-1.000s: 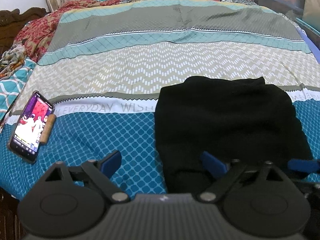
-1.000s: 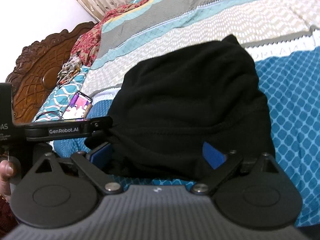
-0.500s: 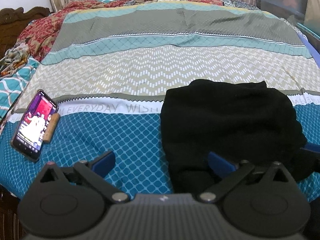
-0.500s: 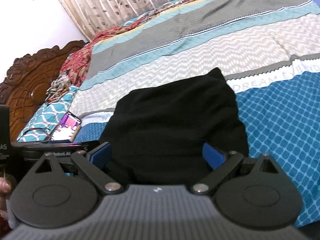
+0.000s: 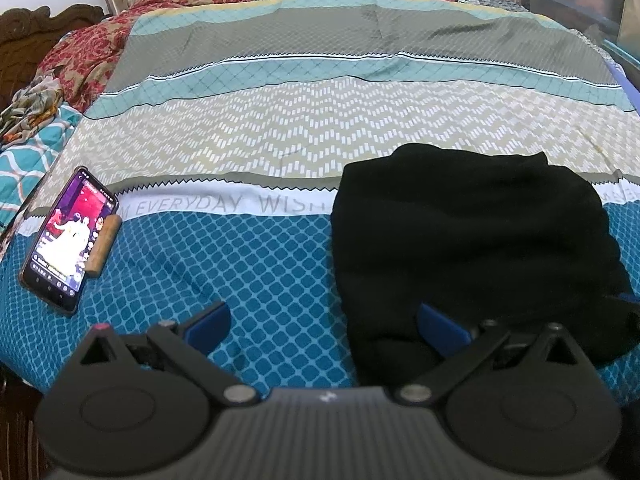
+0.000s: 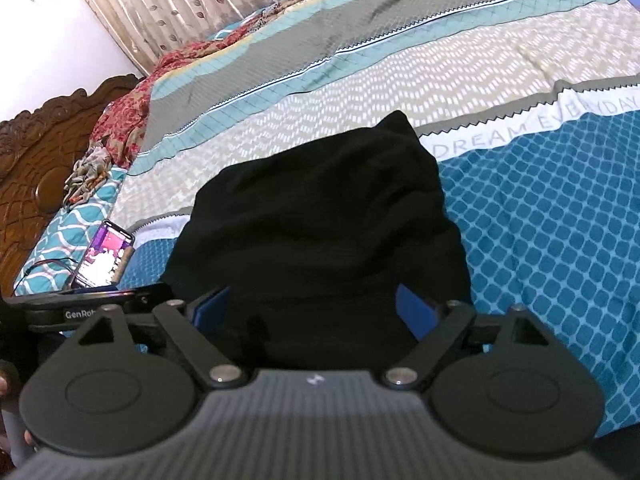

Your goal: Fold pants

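Observation:
The black pants point(image 5: 472, 240) lie folded into a compact bundle on the patterned bedspread point(image 5: 280, 140), near the bed's front edge. They also show in the right wrist view point(image 6: 320, 216). My left gripper point(image 5: 324, 326) is open and empty, hovering at the bundle's near left corner, its right finger over the cloth. My right gripper point(image 6: 316, 308) is open and empty, its jaws wide apart above the bundle's near edge. A blue fingertip of the right gripper point(image 5: 630, 298) shows at the bundle's right side.
A lit phone point(image 5: 68, 236) lies beside a small wooden stick point(image 5: 104, 246) on the bed's left front. Crumpled patterned cloths point(image 5: 80, 52) and a carved wooden headboard point(image 6: 36, 160) are at the left. Curtains point(image 6: 180, 8) hang behind.
Both grippers have drawn back and up from the folded pants, staying open. The bundle lies still and looks smaller in the right wrist view.

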Tool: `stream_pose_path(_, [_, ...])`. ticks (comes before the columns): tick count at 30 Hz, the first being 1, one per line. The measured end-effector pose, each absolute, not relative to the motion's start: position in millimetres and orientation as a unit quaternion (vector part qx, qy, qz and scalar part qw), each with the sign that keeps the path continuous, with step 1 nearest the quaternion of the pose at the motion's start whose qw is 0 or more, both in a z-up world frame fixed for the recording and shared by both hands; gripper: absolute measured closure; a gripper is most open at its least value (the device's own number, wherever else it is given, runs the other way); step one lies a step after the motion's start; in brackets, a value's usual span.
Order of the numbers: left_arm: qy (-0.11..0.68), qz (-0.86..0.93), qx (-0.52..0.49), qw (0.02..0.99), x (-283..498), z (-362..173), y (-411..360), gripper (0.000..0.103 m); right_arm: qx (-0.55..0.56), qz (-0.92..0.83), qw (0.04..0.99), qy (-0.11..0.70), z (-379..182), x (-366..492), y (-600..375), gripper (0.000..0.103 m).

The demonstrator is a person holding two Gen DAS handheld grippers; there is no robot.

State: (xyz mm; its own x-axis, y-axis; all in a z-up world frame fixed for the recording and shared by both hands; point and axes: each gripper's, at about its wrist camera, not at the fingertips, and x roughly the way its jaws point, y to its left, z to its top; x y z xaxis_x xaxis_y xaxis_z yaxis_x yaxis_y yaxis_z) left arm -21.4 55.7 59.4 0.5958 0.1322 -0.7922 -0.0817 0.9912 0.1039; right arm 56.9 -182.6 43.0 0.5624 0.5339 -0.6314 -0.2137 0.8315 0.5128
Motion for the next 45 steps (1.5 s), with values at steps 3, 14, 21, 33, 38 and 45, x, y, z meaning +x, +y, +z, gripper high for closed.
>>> stream_pose_path(3, [0.447, 0.059, 0.03, 0.892, -20.5, 58.9, 56.0, 0.0, 0.191, 0.218, 0.865, 0.409, 45.2, 57.0, -185.5, 0.019])
stream_pose_path(14, [0.447, 0.056, 0.052, 0.891, -24.3, 64.6, 61.0, 0.0, 0.206, 0.203, 0.884, 0.368, 58.5, 60.5, -212.6, 0.021])
stream_pose_path(21, [0.451, 0.057, 0.062, 0.888, -24.8, 64.5, 68.5, 0.0, 0.231, 0.177, 0.881, 0.374, 50.0, 63.8, -232.1, 0.021])
stream_pose_path(33, [0.456, 0.054, 0.062, 0.886, -20.9, 64.1, 76.3, 0.0, 0.245, 0.181, 0.879, 0.368, 53.9, 71.7, -260.1, 0.021])
stream_pose_path(38, [0.46, 0.055, 0.061, 0.884, -18.5, 63.0, 80.3, 0.0, 0.244, 0.187, 0.875, 0.373, 52.4, 75.2, -261.9, 0.021])
stream_pose_path(45, [0.46, 0.065, 0.069, 0.883, -17.6, 61.6, 84.8, 0.0, 0.239, 0.192, 0.872, 0.381, 49.6, 79.2, -258.8, 0.021])
